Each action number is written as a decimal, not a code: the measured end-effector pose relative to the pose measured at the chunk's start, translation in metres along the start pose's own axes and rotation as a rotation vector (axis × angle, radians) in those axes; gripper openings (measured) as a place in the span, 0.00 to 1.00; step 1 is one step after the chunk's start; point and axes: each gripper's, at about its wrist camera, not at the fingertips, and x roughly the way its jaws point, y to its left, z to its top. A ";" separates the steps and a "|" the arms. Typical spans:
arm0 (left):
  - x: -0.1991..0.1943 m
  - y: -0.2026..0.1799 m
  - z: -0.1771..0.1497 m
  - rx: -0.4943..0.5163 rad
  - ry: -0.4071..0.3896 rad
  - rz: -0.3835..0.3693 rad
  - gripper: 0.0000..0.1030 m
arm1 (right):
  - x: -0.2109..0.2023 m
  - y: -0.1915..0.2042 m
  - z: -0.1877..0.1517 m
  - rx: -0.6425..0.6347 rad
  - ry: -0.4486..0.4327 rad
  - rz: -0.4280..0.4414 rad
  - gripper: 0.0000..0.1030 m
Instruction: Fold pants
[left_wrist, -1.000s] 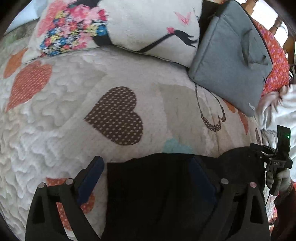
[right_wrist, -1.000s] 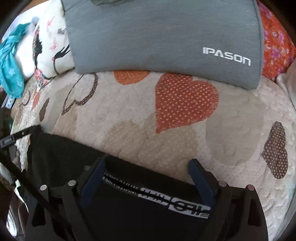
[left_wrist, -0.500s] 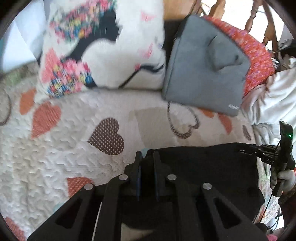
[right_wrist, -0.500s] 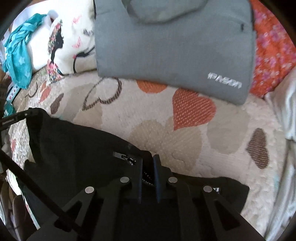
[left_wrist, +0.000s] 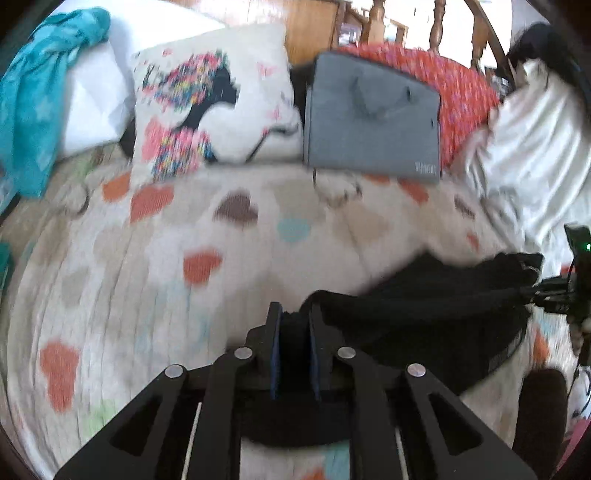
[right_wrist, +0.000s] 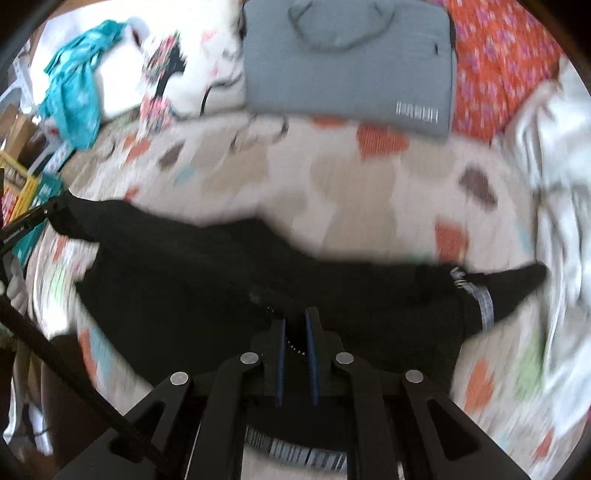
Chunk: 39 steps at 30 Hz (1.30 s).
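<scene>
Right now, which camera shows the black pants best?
The right wrist view: the pants stretch nearly full width across the quilt. The left wrist view shows only a bunched portion at lower right.

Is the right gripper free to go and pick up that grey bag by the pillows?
Probably not right away. The right gripper is shut on the black pants, so it would have to let go first. Otherwise the quilt between it and the grey bag looks bare.

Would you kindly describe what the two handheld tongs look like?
Both the left tongs and the right tongs are matte black, with angular cut-out linkage arms, round silver pivot pins and blue pads lining the fingers. A small green light glows on the right unit's body.
</scene>
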 end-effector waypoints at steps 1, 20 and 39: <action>-0.003 0.002 -0.013 -0.008 0.021 0.000 0.17 | 0.002 0.002 -0.010 -0.004 0.023 0.003 0.10; -0.028 0.065 -0.092 -0.515 0.050 -0.136 0.31 | 0.043 0.202 0.046 -0.289 0.071 0.318 0.36; 0.022 0.063 -0.103 -0.692 0.120 -0.216 0.12 | 0.133 0.288 0.104 -0.364 0.147 0.132 0.18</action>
